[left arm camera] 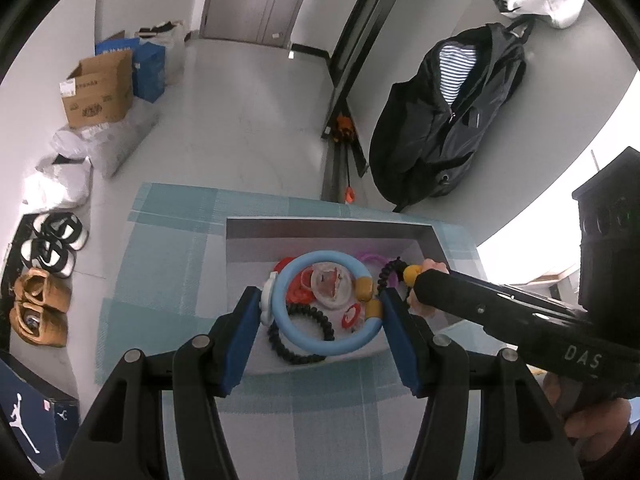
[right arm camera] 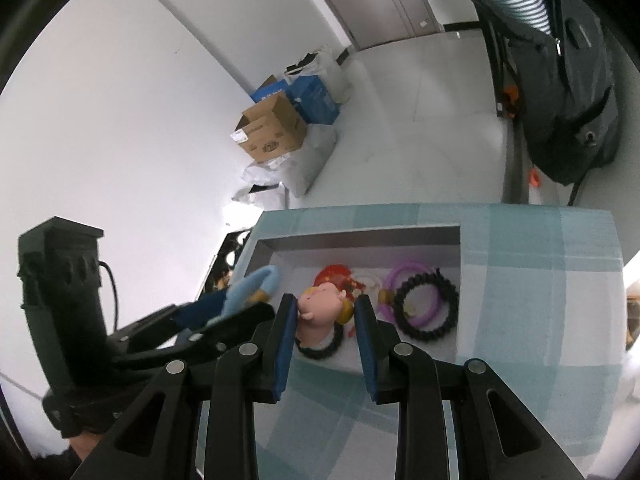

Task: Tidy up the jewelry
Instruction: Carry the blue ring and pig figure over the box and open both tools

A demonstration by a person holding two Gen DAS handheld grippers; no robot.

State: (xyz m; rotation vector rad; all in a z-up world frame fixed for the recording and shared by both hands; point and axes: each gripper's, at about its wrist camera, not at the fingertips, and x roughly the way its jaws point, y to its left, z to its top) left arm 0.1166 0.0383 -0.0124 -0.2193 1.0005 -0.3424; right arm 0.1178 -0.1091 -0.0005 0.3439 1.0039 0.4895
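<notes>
My left claw (left arm camera: 316,314) clamps the blue ring (left arm camera: 324,304) across its width, over the tray (left arm camera: 328,228). My right claw (right arm camera: 325,320) pinches the pink figure (right arm camera: 320,312) there. Both look light, smooth and stiff, so I'd grip them mid-body.

Ahead of the tongs, past the plaid tablecloth (left arm camera: 176,240), a cardboard box (left arm camera: 100,90) sits on the floor by blue boxes (left arm camera: 150,66) and crumpled plastic bags (left arm camera: 80,156). To their left lie black-and-white sandals (left arm camera: 54,240) and tan shoes (left arm camera: 38,308). Ahead to the right, a dark backpack (left arm camera: 448,120) leans against the wall.
</notes>
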